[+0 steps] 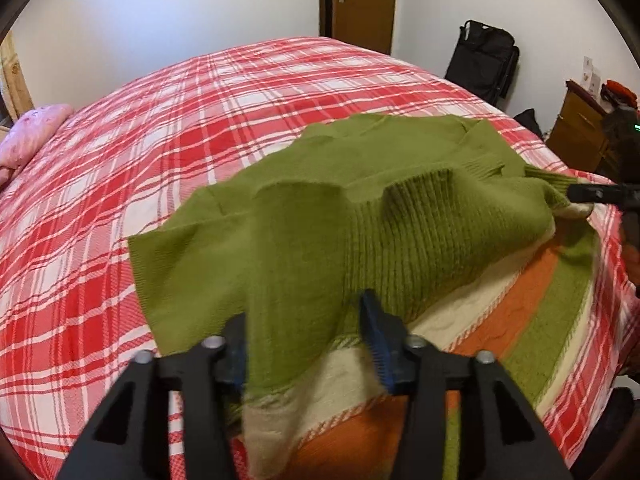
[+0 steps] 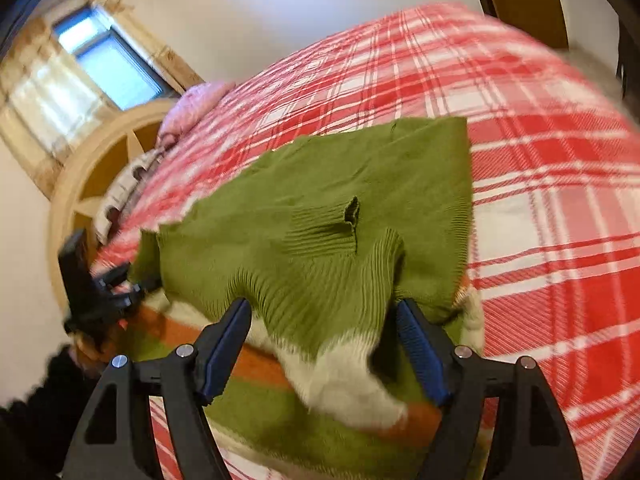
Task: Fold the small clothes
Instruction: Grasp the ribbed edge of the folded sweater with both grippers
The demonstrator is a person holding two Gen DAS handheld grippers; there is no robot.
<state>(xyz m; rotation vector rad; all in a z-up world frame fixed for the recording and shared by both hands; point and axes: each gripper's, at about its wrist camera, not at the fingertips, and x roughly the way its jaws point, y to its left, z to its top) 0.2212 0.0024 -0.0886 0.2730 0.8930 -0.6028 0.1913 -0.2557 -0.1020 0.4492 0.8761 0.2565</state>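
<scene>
On the plaid bed (image 1: 120,184), 2 grippers, left (image 1: 304,344) and right (image 2: 324,344), jaws wide apart with cloth draped between, unclamped, lay the sweater's (image 1: 320,216) green half over its striped half, apparently completing a fold.

Green knitted sweater (image 1: 320,232) spread over a red-and-white plaid bedcover (image 1: 160,120), the near part striped in cream, orange and green. Left gripper (image 1: 308,344) low in the foreground, jaws apart, a hanging fold of the green knit between the blue pads (image 1: 376,340); contact with the pads unclear through blur. Right gripper (image 1: 592,194) at the right edge, tip against the sweater's ribbed far corner. Pink pillow (image 1: 36,132) at the left edge of the bed. Wooden door (image 1: 362,0) behind, black bag (image 1: 484,60) against the wall, wooden drawer unit (image 1: 580,128) at right.
</scene>
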